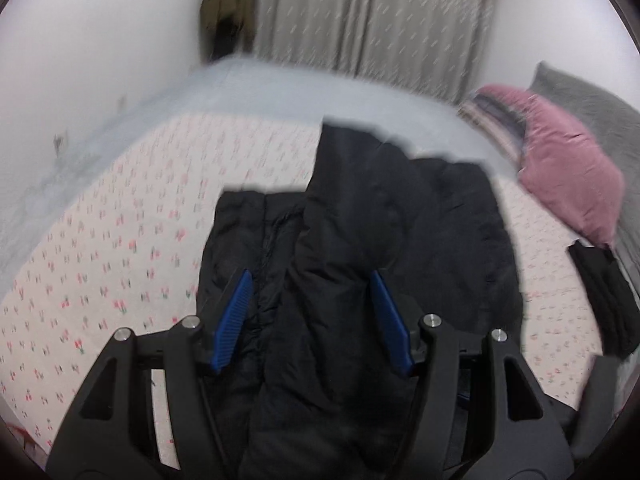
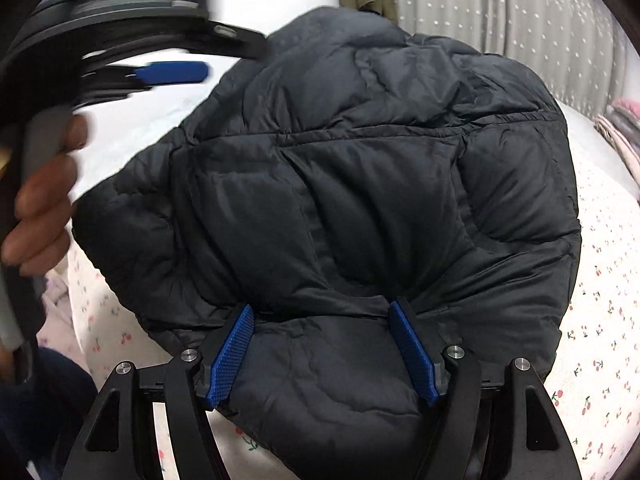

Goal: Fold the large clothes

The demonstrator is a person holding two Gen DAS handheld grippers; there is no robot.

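**Black padded jacket on the flowered bed, both grippers over it**

The black padded jacket [image 1: 360,216] lies bunched on the bed [image 1: 100,248], on the sheet with small red flowers; its quilted panels fill most of the right wrist view.

The right gripper [image 2: 322,320] is right over the jacket's near edge. Its blue pads [image 2: 230,354] stand well apart with padded cloth between them; whether they press on it cannot be told.

The left gripper [image 1: 310,280] is above the jacket with its jaws partly spread and nothing clamped between them. In the right wrist view it shows blurred, left of the jacket, held by the left hand [image 2: 42,196].

Right of the jacket lie a pink cushion [image 1: 568,168], a grey pillow [image 1: 592,104] and a small black garment [image 1: 608,300]. Beyond the jacket hang a grey curtain [image 1: 372,16] and an olive coat [image 1: 226,4].
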